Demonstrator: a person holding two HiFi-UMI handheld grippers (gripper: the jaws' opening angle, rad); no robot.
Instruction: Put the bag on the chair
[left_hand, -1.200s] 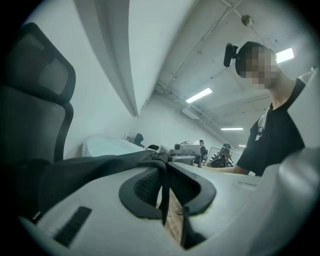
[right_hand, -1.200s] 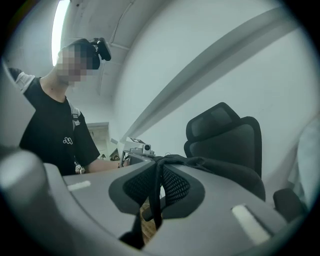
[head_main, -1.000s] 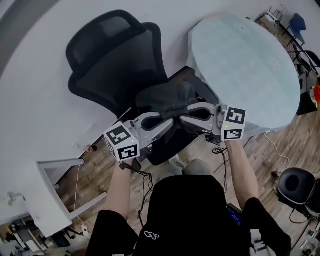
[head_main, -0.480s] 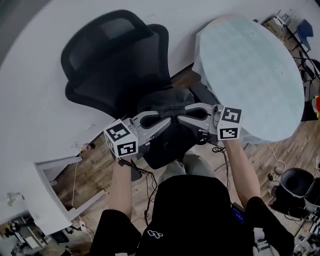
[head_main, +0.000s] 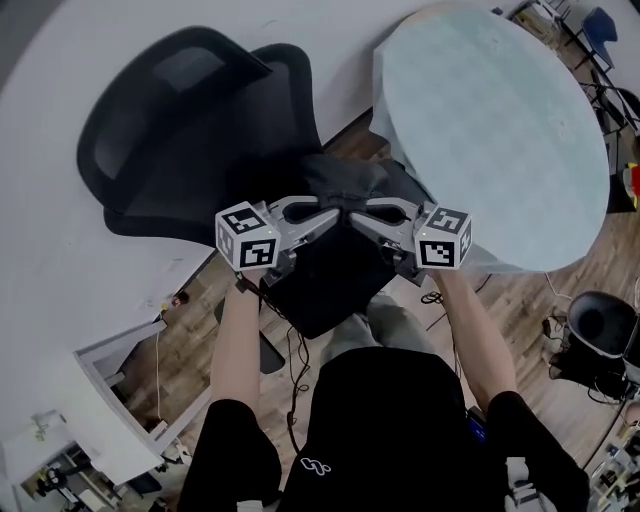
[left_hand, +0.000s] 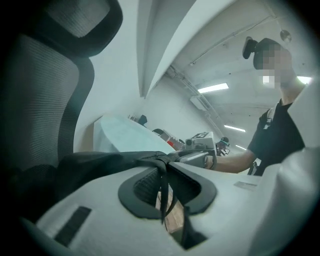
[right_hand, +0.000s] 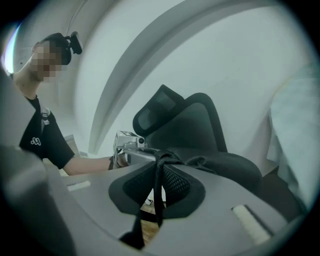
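Bag (head_main: 345, 180), black, soft and crumpled, rests on chair (head_main: 180, 130); right gripper (right_hand: 161, 157) pinches a strap (right_hand: 158, 192), left gripper (left_hand: 165, 162) jaws are opening on another.

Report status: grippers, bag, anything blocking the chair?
Left hand-held gripper and right hand-held gripper both shut on black bag, by its straps. Bag over office chair seat, not released. Round table close on right, clear of path.

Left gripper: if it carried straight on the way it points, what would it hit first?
The left gripper has a strap of the black bag between its opening jaws, so the bag comes first; right behind it, probably, the right gripper, facing it.
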